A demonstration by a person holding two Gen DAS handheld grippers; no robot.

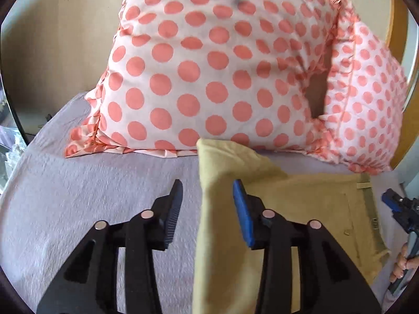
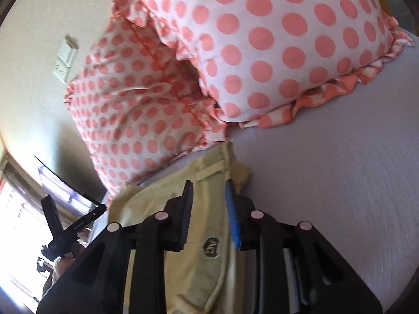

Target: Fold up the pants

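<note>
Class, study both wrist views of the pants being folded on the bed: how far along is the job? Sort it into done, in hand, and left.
Done: the khaki pants lie on the lavender sheet by the polka-dot pillows, one part already raised into a fold.
In hand: the left tongs stand open around that fold; the right tongs stand open over the waistband.
Left: no compact, flattened bundle shows yet.

Two polka-dot pillows (image 1: 199, 78) lean against a beige wall (image 1: 65, 39) on a lavender-sheeted bed (image 1: 78, 188); a bright window (image 2: 15, 209) stands nearby.
</note>
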